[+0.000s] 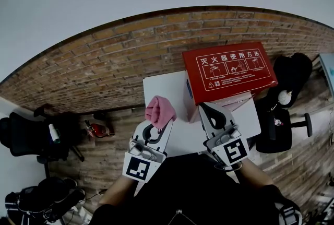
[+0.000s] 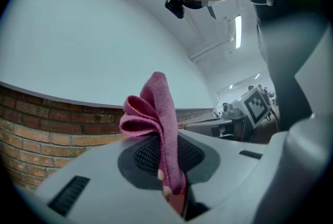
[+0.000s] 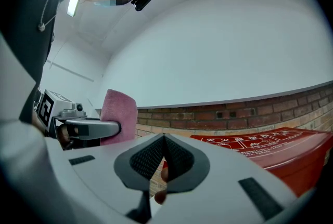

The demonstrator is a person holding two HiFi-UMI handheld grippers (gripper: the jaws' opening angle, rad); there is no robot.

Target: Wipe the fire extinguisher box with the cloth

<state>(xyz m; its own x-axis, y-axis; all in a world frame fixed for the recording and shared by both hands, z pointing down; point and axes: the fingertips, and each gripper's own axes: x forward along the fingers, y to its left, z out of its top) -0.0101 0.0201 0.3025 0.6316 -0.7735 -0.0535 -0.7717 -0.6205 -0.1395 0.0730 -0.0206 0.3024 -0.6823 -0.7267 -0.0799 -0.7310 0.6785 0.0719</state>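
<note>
— Box (image 1: pixel 229 70) location?
— Flat on the desk (image 1: pixel 162 88), printed face up and bare for wiping; just ahead of the right gripper (image 1: pixel 207 108).
— Cloth (image 1: pixel 159 110)?
— Pinched in the left gripper (image 1: pixel 159 126), jaws clamped on its lower fold, bunch poking forward, likely as a wiping pad. Left of the box, not touching.
— Right gripper?
— Closed on nothing, tip just beside the box's near edge, perhaps to steady.

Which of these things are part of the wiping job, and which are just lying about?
For the job: pink cloth, left gripper holding it, red fire extinguisher box.
Just lying about: black office chair, red object on the floor.
</note>
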